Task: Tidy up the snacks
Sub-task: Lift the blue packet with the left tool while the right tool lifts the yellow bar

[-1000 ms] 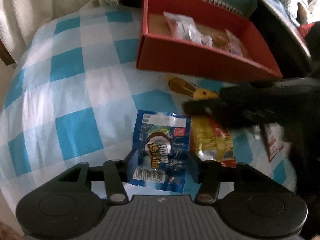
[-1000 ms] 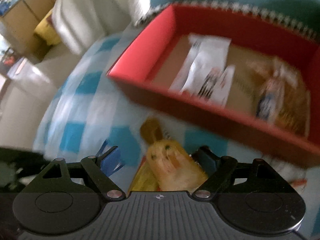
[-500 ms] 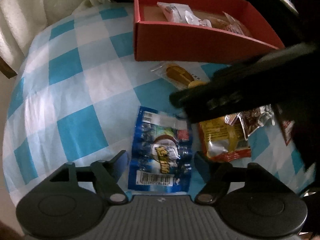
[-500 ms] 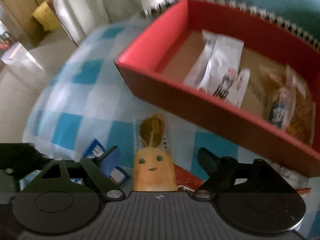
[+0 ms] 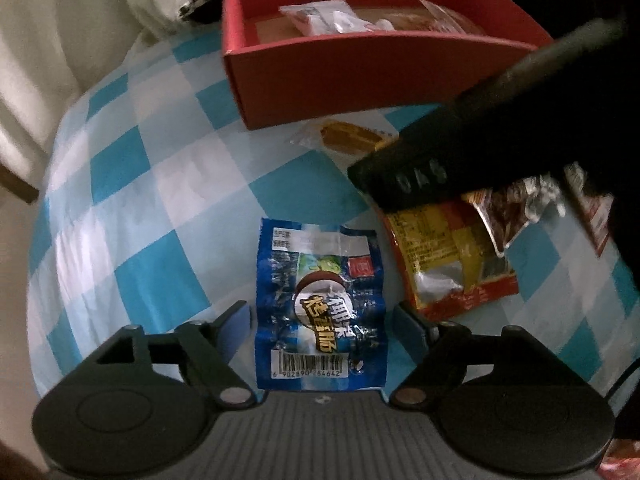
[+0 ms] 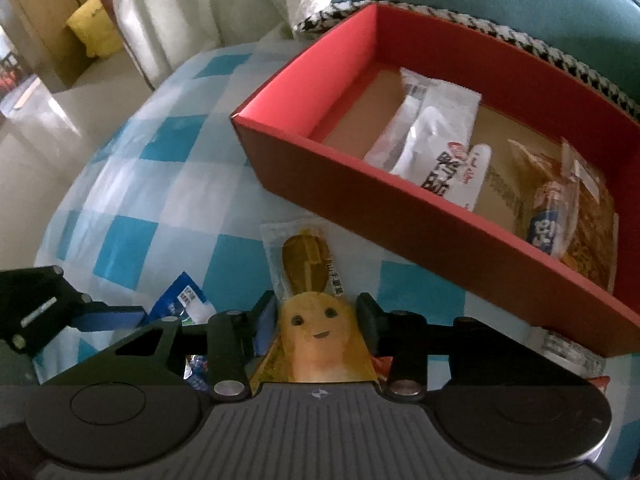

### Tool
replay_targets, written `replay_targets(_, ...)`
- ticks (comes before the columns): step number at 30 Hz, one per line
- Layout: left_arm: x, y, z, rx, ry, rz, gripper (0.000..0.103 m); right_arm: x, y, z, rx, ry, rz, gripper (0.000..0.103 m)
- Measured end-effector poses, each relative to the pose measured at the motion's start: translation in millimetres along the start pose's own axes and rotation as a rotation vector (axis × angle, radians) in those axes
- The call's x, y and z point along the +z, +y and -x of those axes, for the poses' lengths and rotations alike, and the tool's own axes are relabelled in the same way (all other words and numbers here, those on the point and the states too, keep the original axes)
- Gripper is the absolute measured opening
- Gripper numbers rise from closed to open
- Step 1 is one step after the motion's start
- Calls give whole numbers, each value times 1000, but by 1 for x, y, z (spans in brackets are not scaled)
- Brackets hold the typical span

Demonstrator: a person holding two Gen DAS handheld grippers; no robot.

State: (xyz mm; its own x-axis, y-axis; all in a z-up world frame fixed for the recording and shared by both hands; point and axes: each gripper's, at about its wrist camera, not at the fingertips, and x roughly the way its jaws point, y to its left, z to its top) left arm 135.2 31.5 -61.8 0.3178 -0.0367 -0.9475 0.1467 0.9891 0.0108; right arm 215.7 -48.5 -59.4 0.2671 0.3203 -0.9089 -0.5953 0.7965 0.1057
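Two snack packets sit framed between two grippers on a blue-and-white checked tablecloth [image 5: 132, 208]. Between the fingers of the right gripper [image 6: 316, 318] lies a yellow packet with a smiling face [image 6: 316, 332], its long axis running straight ahead toward the red box [image 6: 420, 216] at the far edge of the table. The jaws stand close on either side of the packet; whether they already press it cannot be told, though they are not fully together. A blue packet [image 5: 320, 308] lies flat between the spread fingers of the left gripper [image 5: 322, 320], barcode end nearest the tool, long axis also pointing away toward the box, clear gaps on both sides. The right gripper looks the nearer to a grasp, and its packet points almost directly at the box's near wall, just beyond the wrapper's far tip. Inside the box rest white sachets [image 6: 436, 148] and a clear bag of brown snacks [image 6: 576, 216]. More loose wrappers, a red-and-yellow packet [image 5: 452, 256] among them, lie toward the table's right side.
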Motion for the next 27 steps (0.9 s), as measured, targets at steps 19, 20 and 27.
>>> replay_targets(19,11,22,21,9,-79,89,62,-1,-17,18,41,-33,-86,49)
replay_targets(20,11,25,20,10,-73,98,62,-3,-17,17,42,-24,-89,49)
replay_targets(27,10,37,14,3,-50,136,62,-13,-9,6,39,43,-53,58)
